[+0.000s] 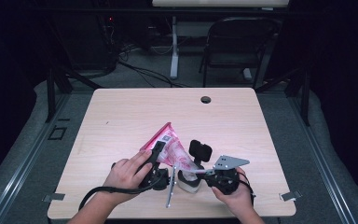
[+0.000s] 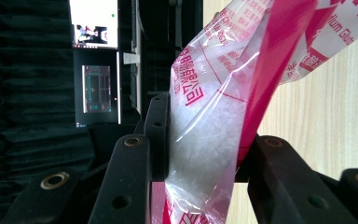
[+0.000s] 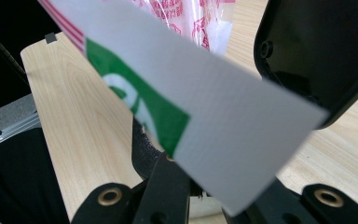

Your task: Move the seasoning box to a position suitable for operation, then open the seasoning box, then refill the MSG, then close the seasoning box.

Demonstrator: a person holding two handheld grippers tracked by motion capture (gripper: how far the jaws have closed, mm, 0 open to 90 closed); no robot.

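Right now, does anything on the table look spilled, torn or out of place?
Nothing stands out. The left tool grips a pink-printed plastic bag of white grains, tilted but unbroken, with no grains on the table. The right tool holds a white and green card.

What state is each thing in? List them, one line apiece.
Pink-and-clear bag: lifted at a tilt over the table, holding white granules, clamped between the left gripper's jaws.
White strip with green print: held up off the table, pinched in the right gripper's jaws.
Left gripper: shut on the bag.
Right gripper: shut on the strip.
Folding chair: unfolded, standing beyond the table.
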